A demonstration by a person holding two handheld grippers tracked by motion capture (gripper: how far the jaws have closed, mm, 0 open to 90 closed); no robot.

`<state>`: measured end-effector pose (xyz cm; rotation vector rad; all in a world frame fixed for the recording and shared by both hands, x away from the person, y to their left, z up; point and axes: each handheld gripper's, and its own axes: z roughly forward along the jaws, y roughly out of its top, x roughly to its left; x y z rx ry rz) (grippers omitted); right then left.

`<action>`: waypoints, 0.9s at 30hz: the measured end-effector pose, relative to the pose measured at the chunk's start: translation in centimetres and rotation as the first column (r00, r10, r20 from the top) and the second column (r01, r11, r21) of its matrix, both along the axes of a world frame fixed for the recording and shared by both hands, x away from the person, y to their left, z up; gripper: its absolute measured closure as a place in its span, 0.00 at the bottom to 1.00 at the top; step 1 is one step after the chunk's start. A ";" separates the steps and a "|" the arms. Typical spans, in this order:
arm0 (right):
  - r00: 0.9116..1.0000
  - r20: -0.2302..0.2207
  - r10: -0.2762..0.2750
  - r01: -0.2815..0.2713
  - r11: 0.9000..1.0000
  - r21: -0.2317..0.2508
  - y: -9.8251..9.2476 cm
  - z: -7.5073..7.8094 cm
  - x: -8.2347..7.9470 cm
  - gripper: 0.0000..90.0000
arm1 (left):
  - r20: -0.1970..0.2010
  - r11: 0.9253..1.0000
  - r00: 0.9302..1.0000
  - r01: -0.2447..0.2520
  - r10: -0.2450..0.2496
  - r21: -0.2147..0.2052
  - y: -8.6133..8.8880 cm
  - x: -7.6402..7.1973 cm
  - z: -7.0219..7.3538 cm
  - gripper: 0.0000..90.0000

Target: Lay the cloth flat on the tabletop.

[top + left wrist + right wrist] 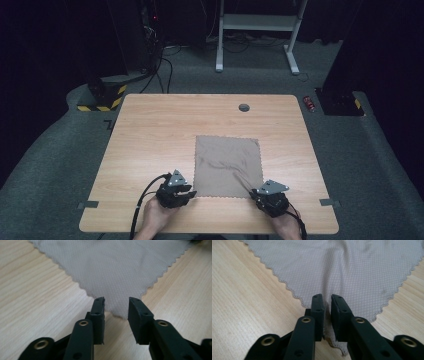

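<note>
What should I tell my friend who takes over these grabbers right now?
Left gripper: jaws apart, straddling the cloth's near-left corner, not pressing it.
Right gripper: jaws nearly closed, with the near-right corner between them; a fold of fabric seems pinched.
Cloth: spread almost flat on the wooden table, with a few wrinkles running toward the right corner.
Done: both grippers placed at the near corners.
Left: probably close the left jaws, then lift or fold.

Grey cloth (228, 166) flat on wooden table (150, 130), right of centre, few creases. Left gripper (186, 192) at cloth's near left corner; right gripper (256, 194) at near right corner. Hands enter from bottom edge. Round hole (244, 107) near table's far edge.
</note>
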<state>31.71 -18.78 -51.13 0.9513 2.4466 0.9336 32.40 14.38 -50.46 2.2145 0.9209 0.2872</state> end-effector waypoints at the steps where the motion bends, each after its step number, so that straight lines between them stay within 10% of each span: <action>1: 1.000 0.010 -0.021 0.021 1.000 0.010 -0.3 0.2 0.2 0.85 | 0.000 1.000 1.000 0.002 -0.002 -0.003 -0.6 0.2 -0.2 0.73; 12: 0.990 -0.021 -0.137 0.138 0.989 0.043 -2.6 -0.5 2.2 0.82 | 0.057 0.995 0.996 0.063 -0.067 0.073 -2.1 0.6 -0.8 1.00; 26: 0.992 -0.026 -0.125 0.125 0.992 0.023 -2.7 -0.3 1.7 0.82 | 0.043 0.993 0.995 0.084 -0.088 0.078 -0.3 -0.4 -0.3 1.00; 27: 0.992 -0.027 -0.125 0.126 0.992 0.024 -2.7 -0.3 1.7 0.81 | 0.049 0.996 0.996 0.066 -0.069 0.062 -0.4 -0.4 -0.3 0.88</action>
